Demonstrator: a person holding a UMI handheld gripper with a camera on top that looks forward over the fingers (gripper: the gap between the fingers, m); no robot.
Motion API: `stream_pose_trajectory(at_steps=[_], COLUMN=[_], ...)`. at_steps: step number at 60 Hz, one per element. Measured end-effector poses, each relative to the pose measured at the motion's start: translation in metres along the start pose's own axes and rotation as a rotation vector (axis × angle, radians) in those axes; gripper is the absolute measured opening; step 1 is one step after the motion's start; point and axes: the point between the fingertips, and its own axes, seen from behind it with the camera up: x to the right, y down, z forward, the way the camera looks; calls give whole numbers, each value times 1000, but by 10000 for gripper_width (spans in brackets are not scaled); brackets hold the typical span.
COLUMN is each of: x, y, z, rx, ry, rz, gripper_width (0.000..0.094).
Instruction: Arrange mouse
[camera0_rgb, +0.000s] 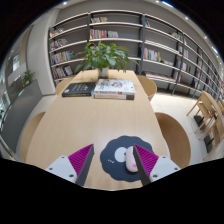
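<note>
Straddling mouse, open tool

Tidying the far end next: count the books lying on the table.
2: a dark book and a white book side by side at the table's far end, before the plant. Shelved books excluded; others may be hidden.
</note>
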Motion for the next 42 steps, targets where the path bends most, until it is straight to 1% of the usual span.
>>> stream_pose_trajectory(at_steps=[9,16,21,29,42], x=[-48,-79,-95,-122,-137], y=[-31,-38,-28,-10,11], z=[-61,-100,-123,-145,-169], rx=[90,135,149,144,140], ry=[-18,-22,-19,-17,-10], rz=[11,26,31,18,9], gripper_width=[786,788,787,788,789])
